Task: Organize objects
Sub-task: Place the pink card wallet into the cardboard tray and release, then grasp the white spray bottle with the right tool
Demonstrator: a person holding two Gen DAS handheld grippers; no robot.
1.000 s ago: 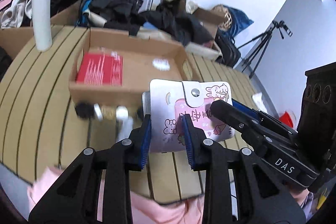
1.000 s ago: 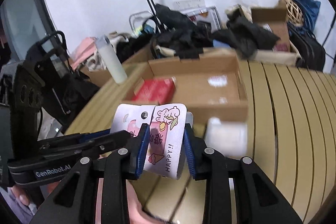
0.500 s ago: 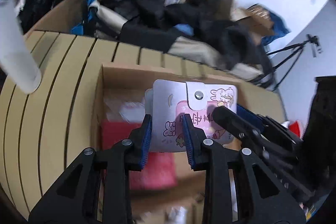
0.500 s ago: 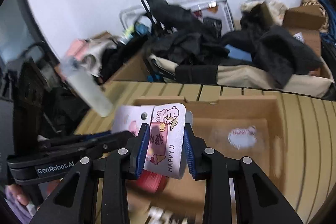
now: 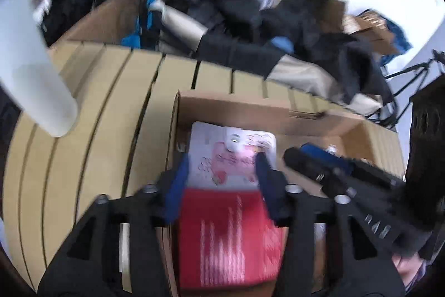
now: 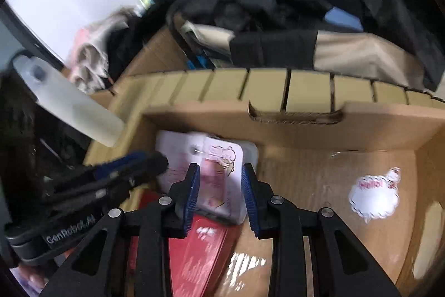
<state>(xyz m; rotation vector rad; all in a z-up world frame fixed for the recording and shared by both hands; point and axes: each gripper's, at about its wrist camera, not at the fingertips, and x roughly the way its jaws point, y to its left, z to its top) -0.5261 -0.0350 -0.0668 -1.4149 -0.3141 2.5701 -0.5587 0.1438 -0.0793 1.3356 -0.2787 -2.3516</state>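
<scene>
The white and pink cartoon pouch (image 5: 232,157) lies in the far left corner of the open cardboard box (image 5: 250,105), its near edge on a red packet (image 5: 228,235). My left gripper (image 5: 222,185) is open, its jaws spread wider than the pouch, just above it. My right gripper (image 6: 219,194) is open too, its jaws on either side of the pouch (image 6: 214,174) without gripping it. Each gripper shows in the other's view. The red packet (image 6: 194,252) lies below my right gripper.
The box (image 6: 306,113) sits on a slatted wooden table (image 5: 83,130). A white sticker (image 6: 374,196) lies on the box floor at right. A white bottle (image 5: 27,68) stands left of the box. Dark clothes and bags (image 5: 236,18) pile up behind the table.
Both grippers moved forward and down into the box, then opened. The pouch left their jaws and now lies in the box's far left corner.
</scene>
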